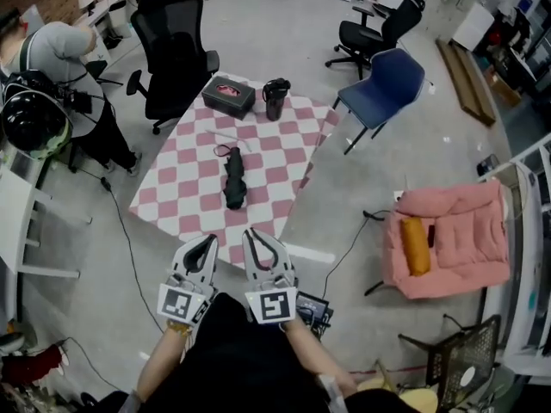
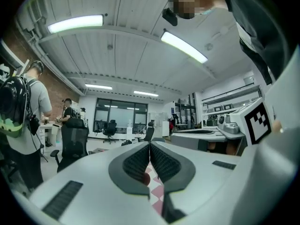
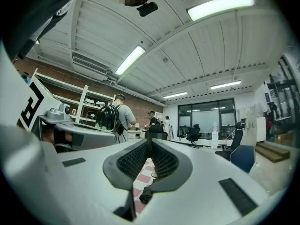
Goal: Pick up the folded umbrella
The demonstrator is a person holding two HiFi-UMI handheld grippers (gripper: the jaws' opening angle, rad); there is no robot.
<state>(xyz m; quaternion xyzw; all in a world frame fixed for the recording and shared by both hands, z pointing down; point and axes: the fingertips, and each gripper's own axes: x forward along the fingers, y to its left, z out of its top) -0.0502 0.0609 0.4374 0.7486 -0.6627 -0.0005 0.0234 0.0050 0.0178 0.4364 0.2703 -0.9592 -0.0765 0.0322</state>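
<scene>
In the right gripper view, the folded umbrella (image 3: 146,195) is largely hidden behind the closed jaws of the right hand-held gripper (image 3: 149,143); the tabletop (image 3: 142,178) is seen only as a sliver.

Right tool (image 3: 149,144) closed, empty; umbrella (image 3: 146,194) ahead

Folded umbrella (image 1: 234,179) lies mid-table (image 1: 172,198). Along the far edge, a case (image 1: 228,96) sits left of a jug (image 1: 275,98). Office chair (image 1: 172,41) stands beyond the far-left corner, side chair (image 1: 387,83) far right, armchair (image 1: 448,239) well apart at right. Left gripper (image 1: 207,241) and right gripper (image 1: 250,234) sit side by side over the near edge.
</scene>
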